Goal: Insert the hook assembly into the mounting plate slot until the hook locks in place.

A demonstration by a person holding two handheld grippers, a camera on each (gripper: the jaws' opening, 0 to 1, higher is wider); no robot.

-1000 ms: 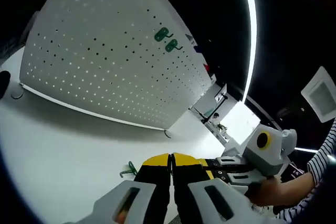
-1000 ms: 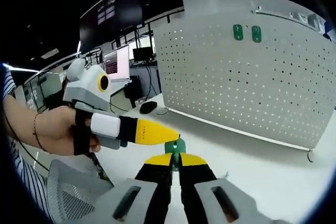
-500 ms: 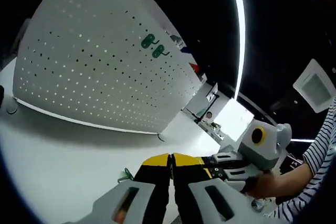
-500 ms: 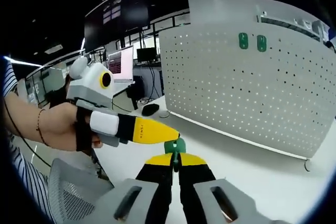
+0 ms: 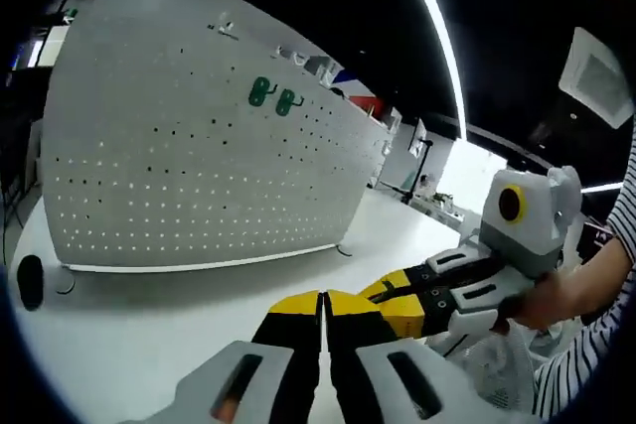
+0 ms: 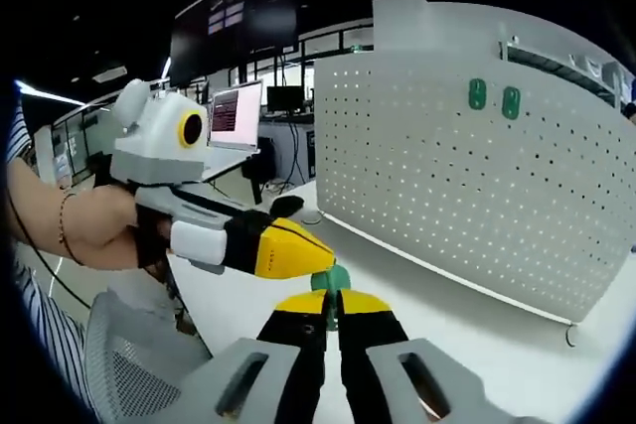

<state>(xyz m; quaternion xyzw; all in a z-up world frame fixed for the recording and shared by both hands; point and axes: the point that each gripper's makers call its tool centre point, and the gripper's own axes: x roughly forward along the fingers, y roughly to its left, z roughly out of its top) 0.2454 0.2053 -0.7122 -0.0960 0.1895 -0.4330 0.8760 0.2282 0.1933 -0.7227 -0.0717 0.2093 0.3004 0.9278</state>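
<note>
A white perforated mounting plate [image 5: 199, 166] [image 6: 467, 186] stands upright on the white table [image 5: 129, 325]. Two green hooks [image 5: 271, 96] [image 6: 493, 98] hang side by side near its top. My right gripper [image 6: 333, 310] is shut on a green hook [image 6: 336, 280], whose top pokes out between its yellow tips. My left gripper [image 5: 323, 307] is shut with nothing visible between its jaws. In the right gripper view the left gripper [image 6: 288, 248] sits just left of the held hook. In the left gripper view the right gripper [image 5: 412, 303] lies close on the right.
A dark mouse [image 5: 30, 280] [image 6: 288, 206] lies on the table near the plate's end. Desks with monitors [image 6: 224, 114] stand behind. A mesh office chair [image 6: 129, 364] is at lower left of the right gripper view. A person's hand [image 6: 84, 230] holds the left gripper.
Both views have swung, so the plate now looks more upright in the left gripper view. The green hook seen lying on the table has left that view. The grippers stay shut, close together.
</note>
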